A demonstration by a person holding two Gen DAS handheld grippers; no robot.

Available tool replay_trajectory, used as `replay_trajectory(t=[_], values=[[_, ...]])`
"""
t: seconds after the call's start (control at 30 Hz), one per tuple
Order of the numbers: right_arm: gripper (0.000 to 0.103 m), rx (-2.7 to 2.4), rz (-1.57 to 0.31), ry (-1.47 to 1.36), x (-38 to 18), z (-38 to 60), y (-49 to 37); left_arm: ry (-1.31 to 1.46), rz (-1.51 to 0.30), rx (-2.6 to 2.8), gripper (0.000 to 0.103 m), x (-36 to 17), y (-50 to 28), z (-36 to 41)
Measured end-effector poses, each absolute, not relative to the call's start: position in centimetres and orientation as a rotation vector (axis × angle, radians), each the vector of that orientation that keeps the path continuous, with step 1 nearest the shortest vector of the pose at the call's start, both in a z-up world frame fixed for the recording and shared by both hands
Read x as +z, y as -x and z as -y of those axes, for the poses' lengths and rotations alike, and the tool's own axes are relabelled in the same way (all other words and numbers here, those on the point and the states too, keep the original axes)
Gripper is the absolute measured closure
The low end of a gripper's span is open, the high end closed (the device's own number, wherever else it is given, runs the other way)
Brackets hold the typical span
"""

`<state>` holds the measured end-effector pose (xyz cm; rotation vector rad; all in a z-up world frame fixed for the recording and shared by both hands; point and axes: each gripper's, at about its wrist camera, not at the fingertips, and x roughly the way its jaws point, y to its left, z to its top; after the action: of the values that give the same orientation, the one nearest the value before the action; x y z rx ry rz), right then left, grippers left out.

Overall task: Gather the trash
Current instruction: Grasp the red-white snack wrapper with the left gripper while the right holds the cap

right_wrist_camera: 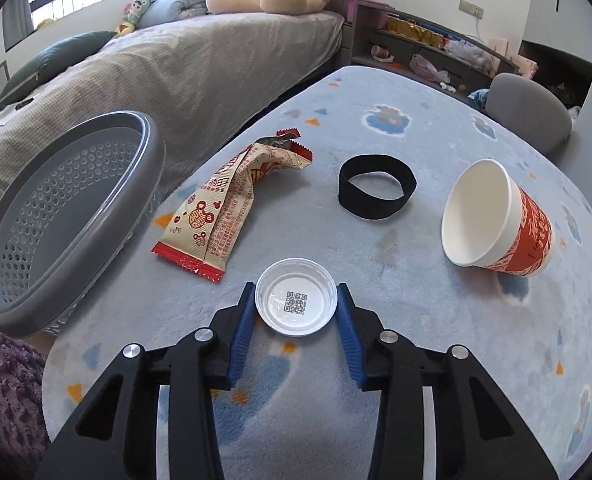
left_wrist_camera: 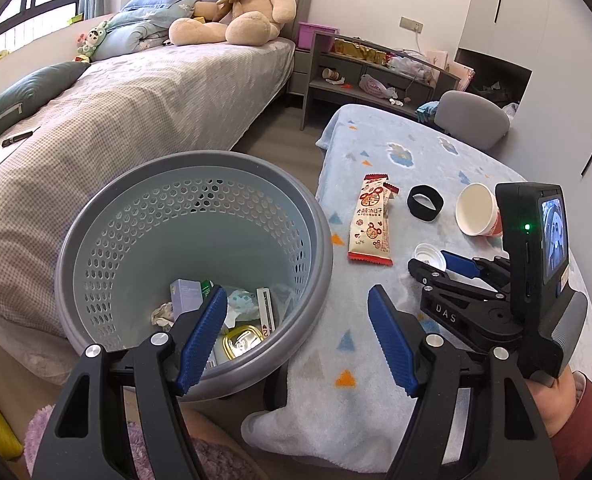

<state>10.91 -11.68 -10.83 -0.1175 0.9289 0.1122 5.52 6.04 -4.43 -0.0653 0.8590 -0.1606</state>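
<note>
Right gripper [right_wrist_camera: 296,308]: its blue pads sit against the two sides of a small white plastic lid [right_wrist_camera: 296,303], clamped on it; the lid lies flat on the table with a printed square code facing up.
Right gripper seen from the left wrist: it [left_wrist_camera: 436,264] reaches in from the right side, fingers down at the lid [left_wrist_camera: 429,256], with a camera block and lit screen on its back and a hand [left_wrist_camera: 564,400] in a dark red sleeve below.
Left gripper [left_wrist_camera: 296,344]: jaws spread wide with nothing between the pads; the left finger [left_wrist_camera: 202,340] hangs over the near rim of the waste basket, the right finger over the table edge.
Waste basket [left_wrist_camera: 96,264]: grey perforated tub just left of the table, directly ahead of the left gripper; inside it lie a gold tin, a small pale box, crumpled paper and wrappers.
Snack wrapper [right_wrist_camera: 224,208]: cream and red, creased, lying ahead and to the left of the right gripper, between the lid and the basket [right_wrist_camera: 76,208].
Black band [right_wrist_camera: 377,188]: a loop standing on its edge, ahead of the right gripper and slightly right, beyond the lid.
Paper cup [right_wrist_camera: 496,220]: white inside, red print outside, tipped on its side to the right of the right gripper, mouth turned toward the camera.
Table [right_wrist_camera: 416,340]: covered with a pale blue fleece cloth with small triangles and clouds.
Farther out: a bed [left_wrist_camera: 136,92] with a large teddy bear [left_wrist_camera: 240,4] beyond the basket, a grey shelf unit [left_wrist_camera: 376,76] and a grey chair [left_wrist_camera: 472,120] beyond the table.
</note>
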Motion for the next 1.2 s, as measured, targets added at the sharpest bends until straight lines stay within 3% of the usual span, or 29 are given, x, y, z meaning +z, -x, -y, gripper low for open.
replay_trajectory(t=[0.67, 1.2], values=[[0.064, 0.097, -0.906, -0.092, -8.4, 18.3, -4.1, 0.009, -0.883, -0.232, 0.033, -4.3, -9.5, 0.7], [0.064, 0.143, -0.878, -0.227, -8.8, 21.5, -3.2, -0.090, -0.997, -0.141, 0.033, -8.9, -18.2, 6.5]])
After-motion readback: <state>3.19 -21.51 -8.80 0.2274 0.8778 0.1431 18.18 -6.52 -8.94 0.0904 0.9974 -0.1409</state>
